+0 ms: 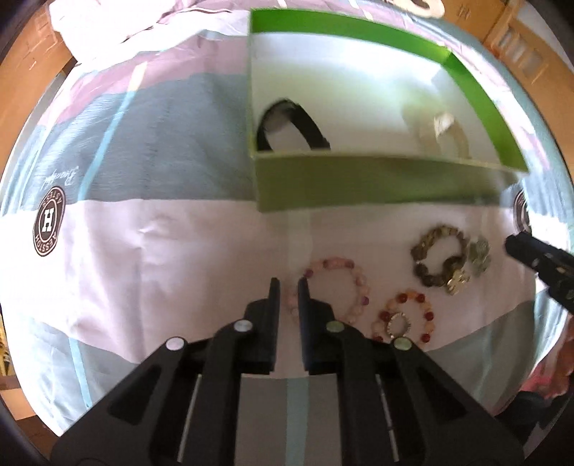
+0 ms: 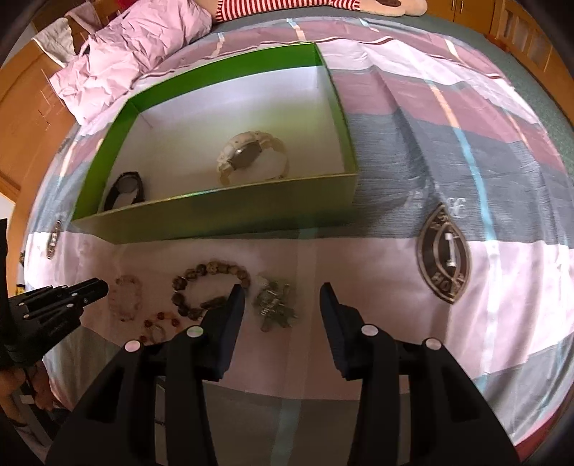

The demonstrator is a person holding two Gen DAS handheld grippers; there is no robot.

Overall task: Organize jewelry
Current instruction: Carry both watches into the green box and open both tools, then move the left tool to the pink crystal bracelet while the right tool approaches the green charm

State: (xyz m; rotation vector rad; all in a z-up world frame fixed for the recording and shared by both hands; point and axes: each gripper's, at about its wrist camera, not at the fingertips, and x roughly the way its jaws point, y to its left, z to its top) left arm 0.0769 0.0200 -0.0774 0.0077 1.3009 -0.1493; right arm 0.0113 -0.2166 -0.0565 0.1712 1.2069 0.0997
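On the striped bed sheet [image 1: 143,251] lies a pink bead bracelet [image 1: 353,276]. My left gripper [image 1: 288,286] points down at it, jaws narrowed on the beads of its left side. To the right lie a red-orange bead bracelet [image 1: 405,317], a brown bead bracelet [image 2: 211,270] and a greenish bead cluster [image 2: 274,304]. My right gripper [image 2: 281,294] stands open astride the greenish cluster, pads apart from it. Behind them, a green box [image 2: 233,215] holds a black watch [image 2: 125,190] and a white watch [image 2: 247,154].
A crumpled pink pillow [image 2: 143,46] and a red-striped soft thing [image 2: 287,7] lie at the far end of the bed. Round logo patches [image 2: 445,258] mark the sheet. Wooden furniture [image 2: 21,118] borders the bed. A hand [image 2: 21,387] holds the left gripper.
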